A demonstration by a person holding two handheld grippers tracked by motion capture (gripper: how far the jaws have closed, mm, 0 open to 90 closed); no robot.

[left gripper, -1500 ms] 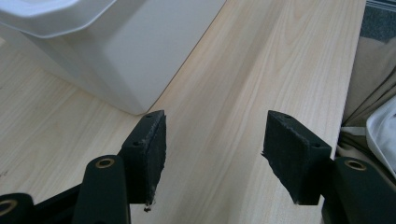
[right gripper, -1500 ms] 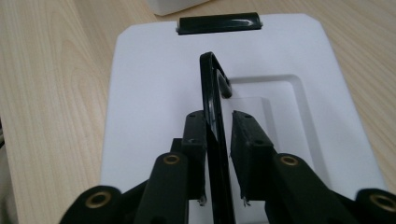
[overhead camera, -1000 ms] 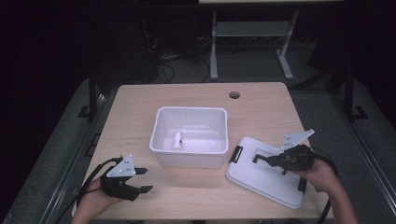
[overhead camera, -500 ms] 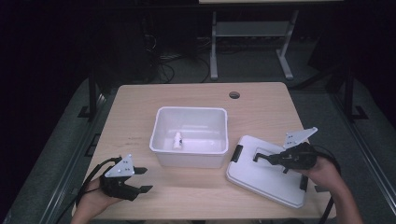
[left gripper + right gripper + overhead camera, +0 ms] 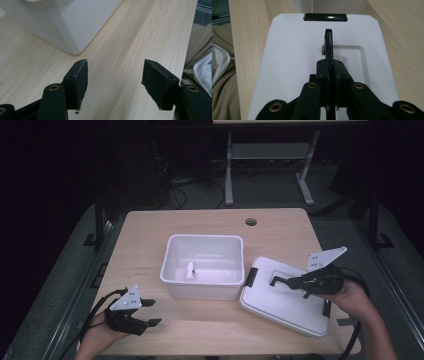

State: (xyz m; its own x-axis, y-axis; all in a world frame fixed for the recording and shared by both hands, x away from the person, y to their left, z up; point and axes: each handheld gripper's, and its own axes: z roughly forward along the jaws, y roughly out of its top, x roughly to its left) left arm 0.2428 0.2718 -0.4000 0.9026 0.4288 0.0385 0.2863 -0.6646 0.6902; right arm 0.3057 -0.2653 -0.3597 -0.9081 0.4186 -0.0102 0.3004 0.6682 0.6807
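A white bin (image 5: 204, 238) stands open at the table's middle, with a small white object (image 5: 190, 270) lying inside. To its right is the white lid (image 5: 285, 307), a black latch (image 5: 251, 276) at its bin-side edge. My right gripper (image 5: 274, 281) is shut on the lid's thin black handle (image 5: 328, 42), which stands upright between the pads over the lid (image 5: 292, 62). My left gripper (image 5: 150, 312) rests near the front left edge, open, its jaws just opened slightly wider. Only bare wood lies between its fingertips (image 5: 115, 82), and the bin's corner (image 5: 75, 22) is just ahead.
The wooden table (image 5: 150, 235) has a round cable hole (image 5: 251, 222) at the back. A black tape mark (image 5: 345, 321) lies near the lid's front corner. Dark floor, cables and a metal stand (image 5: 230, 165) lie beyond the table.
My right gripper has risen a little with the lid's handle in it, and the lid has lifted slightly on that side. The left gripper has stayed where it was.
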